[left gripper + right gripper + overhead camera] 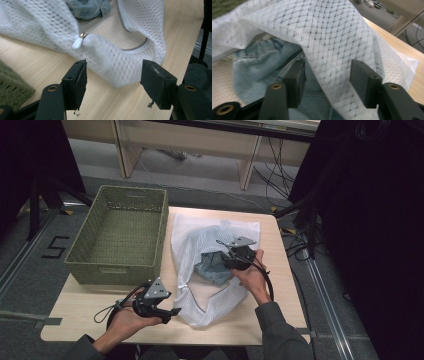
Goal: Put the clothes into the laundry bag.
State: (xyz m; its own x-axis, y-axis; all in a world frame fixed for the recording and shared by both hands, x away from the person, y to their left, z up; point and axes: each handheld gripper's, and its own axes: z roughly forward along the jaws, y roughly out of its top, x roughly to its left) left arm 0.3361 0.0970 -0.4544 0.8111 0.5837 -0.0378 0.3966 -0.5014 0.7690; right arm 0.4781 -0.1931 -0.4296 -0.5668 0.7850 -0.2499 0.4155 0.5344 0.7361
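Denim [214, 265] lies inside the open mesh bag [192, 245] on the surface [272, 300], beside the basket [117, 232]. Zip pull [78, 42] sits unclosed; closing the bag appears to remain. Left tool [167, 312] stands open, empty, near the bag's corner. Right tool [235, 262] gapes over mesh, gripping nothing.

Mesh laundry bag [200, 250]: white, diamond-net pattern, grey trim. Denim garment [212, 265] inside: faded light blue. Basket [120, 232]: olive green, woven. Counter [280, 285]: pale wood grain. Both tools' jaws: black.
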